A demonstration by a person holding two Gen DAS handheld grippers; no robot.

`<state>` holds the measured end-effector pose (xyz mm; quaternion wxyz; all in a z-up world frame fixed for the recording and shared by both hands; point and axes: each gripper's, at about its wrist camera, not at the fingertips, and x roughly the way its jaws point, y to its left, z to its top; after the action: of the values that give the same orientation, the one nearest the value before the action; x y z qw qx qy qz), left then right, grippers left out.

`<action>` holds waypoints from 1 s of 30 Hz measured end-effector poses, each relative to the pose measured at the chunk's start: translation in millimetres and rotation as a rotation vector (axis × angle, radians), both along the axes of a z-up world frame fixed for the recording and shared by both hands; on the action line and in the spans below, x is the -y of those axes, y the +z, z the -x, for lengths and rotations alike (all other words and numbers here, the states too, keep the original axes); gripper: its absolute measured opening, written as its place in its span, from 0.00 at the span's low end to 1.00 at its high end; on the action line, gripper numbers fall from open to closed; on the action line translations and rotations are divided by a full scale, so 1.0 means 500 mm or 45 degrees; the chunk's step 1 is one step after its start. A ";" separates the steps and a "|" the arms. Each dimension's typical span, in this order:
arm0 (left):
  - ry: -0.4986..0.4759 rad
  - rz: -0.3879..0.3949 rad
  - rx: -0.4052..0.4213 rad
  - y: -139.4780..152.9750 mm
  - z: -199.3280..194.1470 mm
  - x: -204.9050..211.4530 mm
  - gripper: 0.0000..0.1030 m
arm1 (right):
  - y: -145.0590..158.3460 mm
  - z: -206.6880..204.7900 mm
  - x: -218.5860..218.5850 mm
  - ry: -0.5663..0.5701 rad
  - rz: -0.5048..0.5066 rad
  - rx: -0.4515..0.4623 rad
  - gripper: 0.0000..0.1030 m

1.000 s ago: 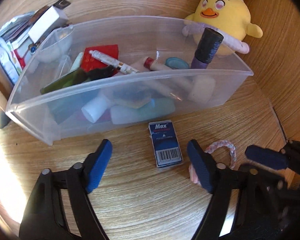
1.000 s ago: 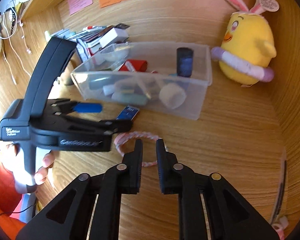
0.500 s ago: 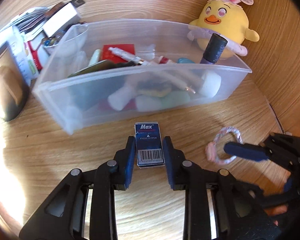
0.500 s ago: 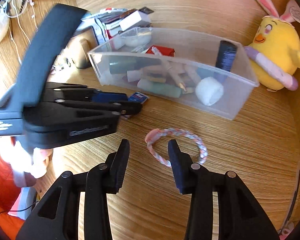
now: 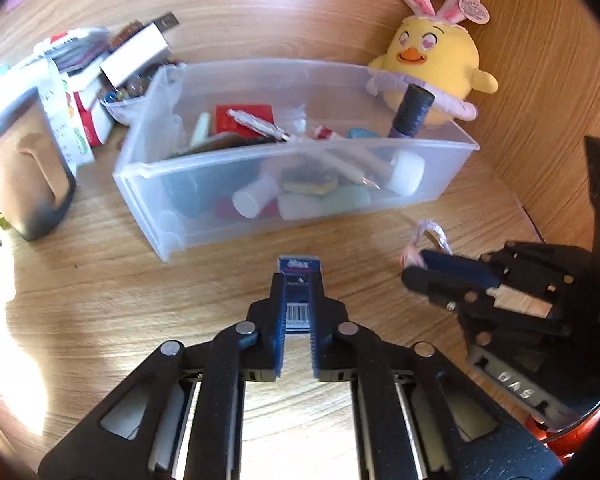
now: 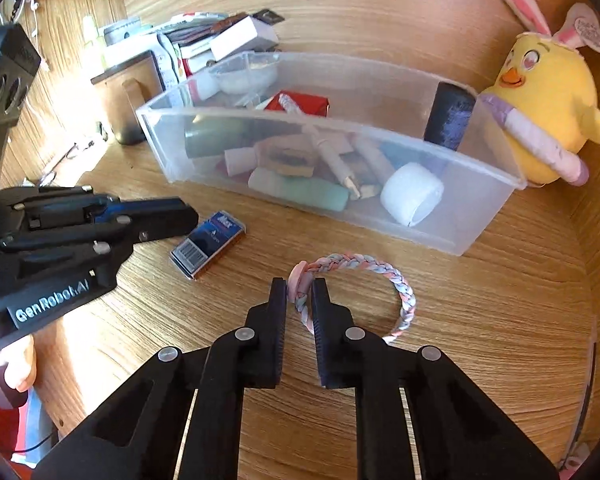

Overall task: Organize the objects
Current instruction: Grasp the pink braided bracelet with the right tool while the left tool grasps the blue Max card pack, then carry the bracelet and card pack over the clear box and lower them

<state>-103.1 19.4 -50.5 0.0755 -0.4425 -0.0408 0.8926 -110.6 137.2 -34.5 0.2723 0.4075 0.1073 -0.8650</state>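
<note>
On a wood-grain tabletop (image 6: 480,320), the left gripper (image 5: 299,300) is closing its blue-padded jaws on a small dark-blue cardboard box with a barcode label (image 5: 299,288); the pads press the box's two long sides while it lies flat just in front of a clear plastic storage bin (image 5: 204,216). In the right wrist view the same box (image 6: 209,242) lies beside the tip of the left gripper (image 6: 156,216), though that angle does not show the contact. The right gripper (image 6: 300,294) is clamped, jaws nearly together, on the pink knotted end of a braided pastel cord bracelet (image 6: 400,292), whose loop rests on the tabletop to the right of the jaws, near the bin's front wall. From the left wrist view the bracelet (image 5: 424,232) peeks out behind the right gripper (image 5: 424,264). The bin holds a jumble of small items, among them a dark cylindrical bottle (image 6: 450,120) standing upright at its right end, a white roll (image 6: 412,194) and a red packet (image 6: 304,104). A yellow plush chick with pink rabbit ears (image 6: 540,108) sits just beyond the bin's right end. Boxes and packets (image 6: 220,40) are stacked past the bin's left end.
</note>
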 end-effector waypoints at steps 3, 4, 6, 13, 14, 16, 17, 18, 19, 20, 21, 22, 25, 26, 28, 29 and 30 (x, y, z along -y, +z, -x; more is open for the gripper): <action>0.006 0.036 0.016 -0.008 -0.004 -0.001 0.26 | 0.022 -0.005 -0.013 -0.010 0.037 -0.021 0.11; 0.002 0.047 0.024 -0.011 -0.007 -0.001 0.26 | 0.028 -0.007 -0.016 -0.013 0.049 -0.029 0.11; -0.009 0.055 0.031 -0.016 -0.002 -0.006 0.27 | 0.047 -0.010 -0.023 -0.016 0.076 -0.050 0.11; -0.052 0.101 0.041 -0.022 0.011 -0.029 0.26 | 0.100 -0.009 -0.033 -0.015 0.139 -0.121 0.11; -0.056 0.099 0.041 -0.022 0.012 -0.032 0.26 | 0.106 -0.009 -0.035 -0.017 0.146 -0.128 0.11; -0.057 0.123 0.035 -0.023 0.014 -0.039 0.26 | 0.114 -0.006 -0.034 -0.024 0.161 -0.139 0.11; -0.056 0.136 0.028 -0.023 0.015 -0.043 0.25 | 0.117 -0.005 -0.035 -0.026 0.166 -0.144 0.11; -0.054 0.148 0.018 -0.024 0.015 -0.045 0.16 | 0.120 -0.005 -0.037 -0.029 0.171 -0.150 0.11; -0.052 0.157 0.012 -0.025 0.015 -0.047 0.08 | 0.122 -0.004 -0.036 -0.031 0.176 -0.154 0.11; -0.046 0.167 0.006 -0.025 0.015 -0.048 0.05 | 0.125 -0.004 -0.039 -0.031 0.181 -0.157 0.11; -0.041 0.162 -0.002 -0.023 0.013 -0.047 0.05 | 0.129 -0.003 -0.038 -0.033 0.183 -0.163 0.11; -0.034 0.154 -0.018 -0.019 0.011 -0.046 0.05 | 0.131 -0.005 -0.039 -0.034 0.185 -0.167 0.11; -0.019 0.127 -0.063 0.001 0.000 -0.038 0.05 | 0.138 0.001 -0.034 -0.033 0.191 -0.183 0.11; -0.017 0.112 -0.076 0.009 -0.004 -0.035 0.05 | 0.141 0.005 -0.031 -0.032 0.190 -0.188 0.11; -0.010 0.091 -0.106 0.028 -0.013 -0.027 0.05 | 0.145 0.012 -0.026 -0.031 0.191 -0.196 0.11; -0.007 0.085 -0.121 0.038 -0.017 -0.024 0.05 | 0.147 0.016 -0.024 -0.029 0.193 -0.201 0.11; -0.004 0.079 -0.137 0.048 -0.021 -0.020 0.05 | 0.152 0.022 -0.020 -0.028 0.196 -0.209 0.11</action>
<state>-92.4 29.3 -26.7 0.0653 -0.3961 -0.0082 0.9158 -121.4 147.2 41.5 0.2834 0.3144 0.0580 -0.9041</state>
